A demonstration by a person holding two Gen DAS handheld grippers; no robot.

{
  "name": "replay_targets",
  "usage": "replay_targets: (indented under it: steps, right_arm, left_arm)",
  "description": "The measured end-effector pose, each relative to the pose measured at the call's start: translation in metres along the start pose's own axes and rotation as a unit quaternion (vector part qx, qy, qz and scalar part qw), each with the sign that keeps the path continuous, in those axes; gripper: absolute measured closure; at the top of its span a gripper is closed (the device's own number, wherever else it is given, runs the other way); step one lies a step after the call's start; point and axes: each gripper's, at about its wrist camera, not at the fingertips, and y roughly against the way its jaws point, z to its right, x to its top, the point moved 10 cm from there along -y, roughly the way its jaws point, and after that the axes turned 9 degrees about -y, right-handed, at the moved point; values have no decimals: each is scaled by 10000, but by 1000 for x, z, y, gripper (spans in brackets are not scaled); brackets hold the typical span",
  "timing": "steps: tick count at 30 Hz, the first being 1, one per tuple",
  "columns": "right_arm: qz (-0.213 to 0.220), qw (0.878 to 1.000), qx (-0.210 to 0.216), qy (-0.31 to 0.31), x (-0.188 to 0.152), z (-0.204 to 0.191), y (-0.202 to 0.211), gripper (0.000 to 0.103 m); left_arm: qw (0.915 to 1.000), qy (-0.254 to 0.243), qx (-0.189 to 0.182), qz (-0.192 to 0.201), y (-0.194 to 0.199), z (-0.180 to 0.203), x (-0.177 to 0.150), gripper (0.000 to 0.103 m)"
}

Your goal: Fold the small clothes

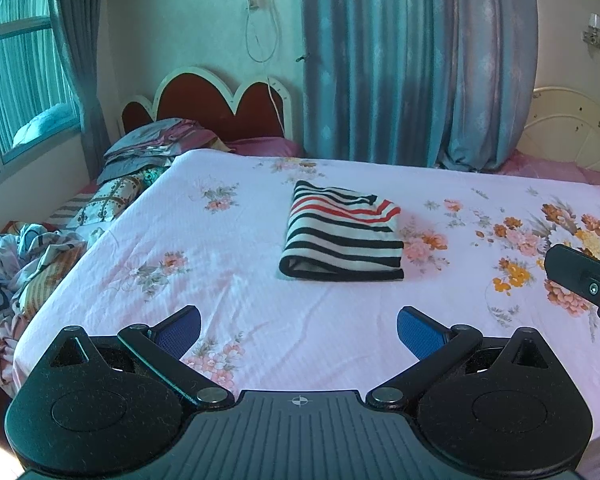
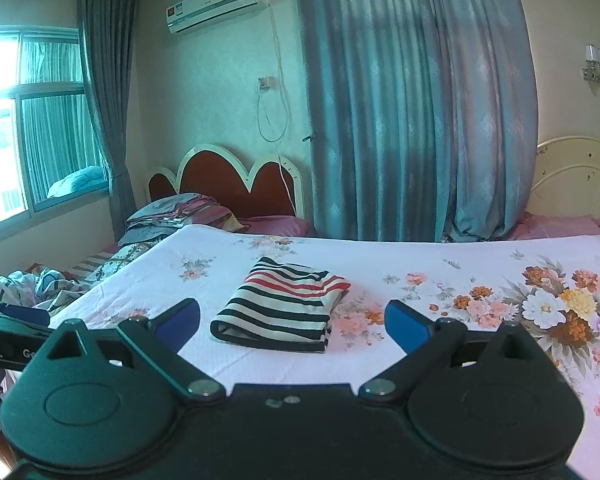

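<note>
Bed (image 1: 188,264) with a white floral sheet, filling the field ahead of both tongs; a second bed lies beyond its far left corner, bearing a stack of folded bedding (image 1: 156,140) against a red scalloped headboard (image 1: 220,108). Teal curtain (image 1: 412,64) hanging behind the far edge of the sheet, directly ahead of both tongs. Crumpled patterned cloth (image 1: 24,264) heaped to the left of the left gripper, off the sheet's edge. Striped garment (image 1: 342,234), black, white and red, folded into a compact rectangle and lying flat on the sheet, ahead of the left gripper (image 1: 299,330) and slightly right of its centre line; ahead of the right gripper (image 2: 292,320) and between its fingers in that view, touched by neither. Left gripper: blue-padded fingers spread wide, released, holding nothing, hovering over the near sheet. Right gripper: fingers likewise spread wide and empty; its black body enters the left wrist view at the right edge, well apart from the garment.
</note>
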Motion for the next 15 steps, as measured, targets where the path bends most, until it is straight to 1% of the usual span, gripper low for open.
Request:
replay_targets:
  steps: [15]
  right_arm:
    - [-22, 10000, -7, -4, -1, 1, 0, 4]
  left_arm:
    - [10000, -28, -33, -48, -4, 8, 0, 0]
